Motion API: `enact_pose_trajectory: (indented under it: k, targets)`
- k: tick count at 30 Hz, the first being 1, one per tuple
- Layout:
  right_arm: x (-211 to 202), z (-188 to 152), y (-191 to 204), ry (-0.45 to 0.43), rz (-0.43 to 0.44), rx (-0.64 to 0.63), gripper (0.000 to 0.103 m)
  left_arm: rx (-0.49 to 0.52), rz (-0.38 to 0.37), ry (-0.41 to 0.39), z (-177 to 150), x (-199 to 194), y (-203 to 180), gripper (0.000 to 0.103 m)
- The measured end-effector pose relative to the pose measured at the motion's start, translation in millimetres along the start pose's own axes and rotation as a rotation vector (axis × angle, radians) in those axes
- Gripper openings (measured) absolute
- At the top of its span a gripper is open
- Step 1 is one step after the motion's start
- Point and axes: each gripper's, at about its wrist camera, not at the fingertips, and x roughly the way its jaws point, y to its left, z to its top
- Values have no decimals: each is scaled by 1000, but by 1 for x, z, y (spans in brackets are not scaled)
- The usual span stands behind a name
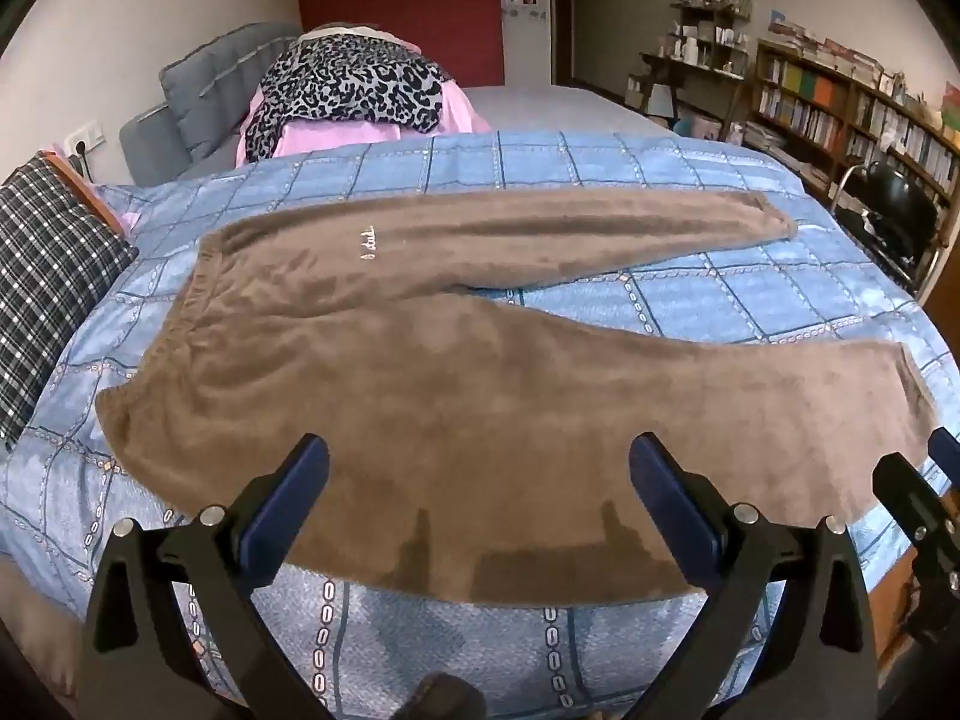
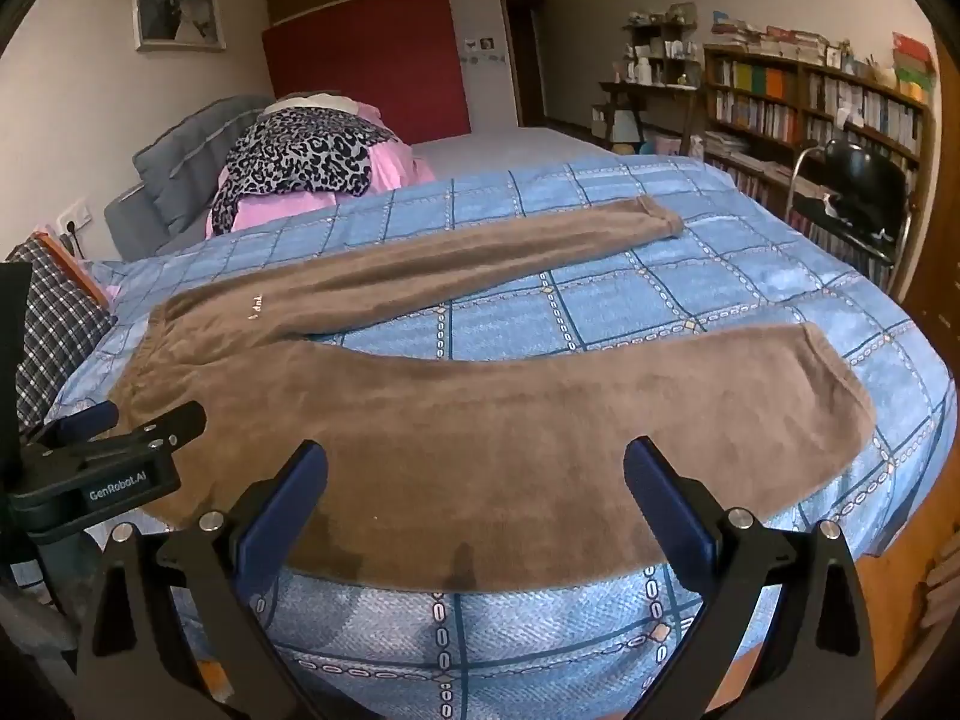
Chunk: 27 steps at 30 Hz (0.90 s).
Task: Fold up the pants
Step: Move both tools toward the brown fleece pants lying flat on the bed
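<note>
- The brown fleece pants (image 1: 420, 360) lie spread flat on the blue checked bedcover (image 1: 690, 300), unfolded, with the two legs splayed apart in a narrow V.
- Their long axis runs side to side across both views: waistband (image 1: 162, 324) at the left, cuffs at the right. The far leg (image 2: 480, 246) angles away toward the back of the bed; the near leg (image 2: 600, 408) lies along the front edge.
- The left gripper (image 1: 479, 474) hovers over the near leg's front edge, on the waist and thigh half, its jaws spread wide with nothing between them.
- The right gripper (image 2: 477, 474) hovers over the same leg further toward the cuff (image 2: 840, 396), also gaping wide and empty. Whether either touches the fleece I cannot tell.
- So the left is nearer the waistband, the right nearer the cuff. Both face across the pants toward the far leg, which suits bringing the near leg over onto it, in my judgement.
- Beyond: a leopard-print cloth (image 1: 354, 90) on pink bedding (image 1: 336, 135), a plaid pillow (image 1: 48, 276) at left, bookshelves (image 2: 810, 102) at right.
</note>
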Motion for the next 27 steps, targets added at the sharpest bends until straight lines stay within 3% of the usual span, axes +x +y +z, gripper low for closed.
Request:
enact_pose_trajectory:
  k: [27]
  targets:
    - [24,3,-7,52,-19,0,98,22,36,60,-1,27,1,101]
